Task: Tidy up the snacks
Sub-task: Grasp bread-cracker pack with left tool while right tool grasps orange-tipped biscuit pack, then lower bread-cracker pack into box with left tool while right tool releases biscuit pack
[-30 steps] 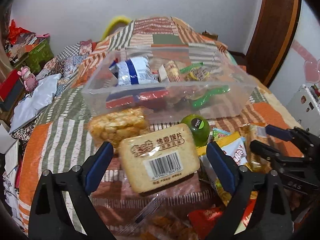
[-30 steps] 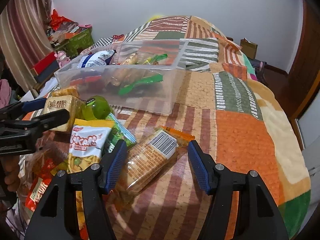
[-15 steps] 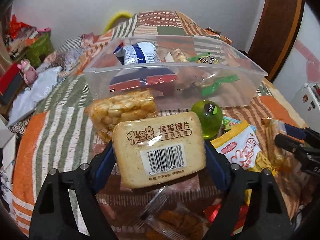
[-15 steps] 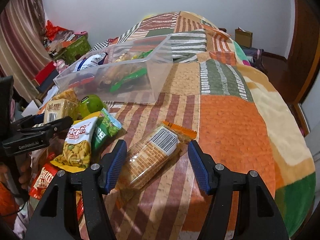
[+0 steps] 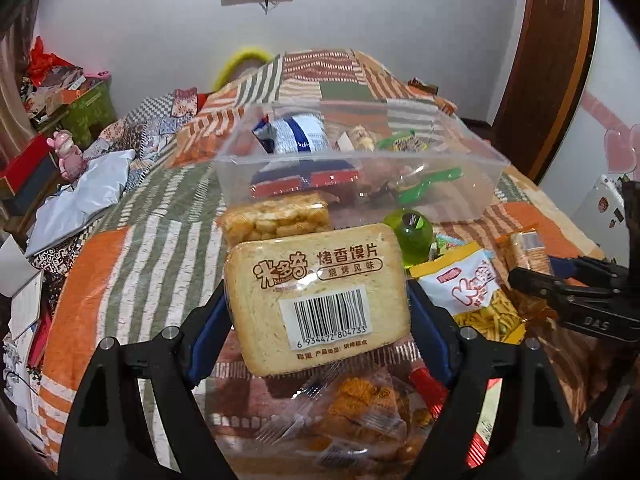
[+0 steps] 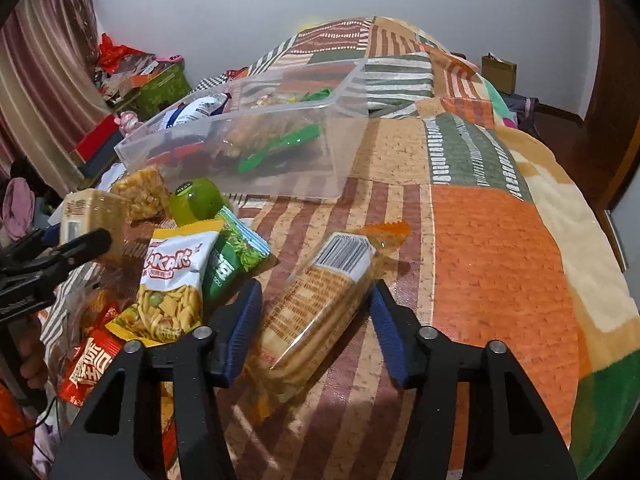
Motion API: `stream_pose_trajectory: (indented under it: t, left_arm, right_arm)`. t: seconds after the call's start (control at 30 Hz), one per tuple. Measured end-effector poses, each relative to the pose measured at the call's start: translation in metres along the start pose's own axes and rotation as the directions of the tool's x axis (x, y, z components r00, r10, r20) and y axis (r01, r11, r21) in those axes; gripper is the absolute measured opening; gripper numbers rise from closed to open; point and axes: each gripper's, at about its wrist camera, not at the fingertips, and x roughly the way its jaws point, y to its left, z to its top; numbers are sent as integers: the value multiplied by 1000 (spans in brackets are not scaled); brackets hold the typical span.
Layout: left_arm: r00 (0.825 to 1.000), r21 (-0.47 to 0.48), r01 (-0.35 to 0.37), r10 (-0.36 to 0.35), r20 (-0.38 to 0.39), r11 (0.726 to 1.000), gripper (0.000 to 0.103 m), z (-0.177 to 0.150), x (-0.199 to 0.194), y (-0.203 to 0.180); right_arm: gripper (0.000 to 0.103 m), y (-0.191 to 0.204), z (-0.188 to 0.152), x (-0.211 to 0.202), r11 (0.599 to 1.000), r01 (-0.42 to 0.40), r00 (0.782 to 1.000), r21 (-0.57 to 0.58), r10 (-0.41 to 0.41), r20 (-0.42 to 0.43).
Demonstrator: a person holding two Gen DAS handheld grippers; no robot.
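My left gripper [image 5: 318,312] is shut on a tan toast-shaped snack pack [image 5: 318,296] with a barcode and holds it above the bed, short of the clear plastic bin [image 5: 360,200]. The bin holds several snacks. My right gripper [image 6: 316,320] is open, its fingers on either side of a long cracker pack [image 6: 320,308] that lies on the bedspread; whether they touch it is unclear. The bin also shows in the right wrist view [image 6: 312,176], far left of centre.
Loose snacks lie before the bin: a puffed-rice block [image 5: 276,218], a green round bottle [image 5: 412,236], a white-yellow chips bag [image 6: 172,280], a green packet [image 6: 234,256], a red packet [image 6: 90,368]. Boxes and clutter [image 5: 60,108] stand left of the bed.
My left gripper closed on the toast pack and lifted it toward the bin. My right gripper moved forward around the cracker pack and stays open.
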Motion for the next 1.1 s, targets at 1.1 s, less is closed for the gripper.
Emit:
stream_pose_trajectory:
  t: [1.1]
  left_arm:
    - [980,28,90,-93,175,996,82,103,-18,-20]
  right_arm:
    - [31,28,113,-34,997,27,953,-75,-3,303]
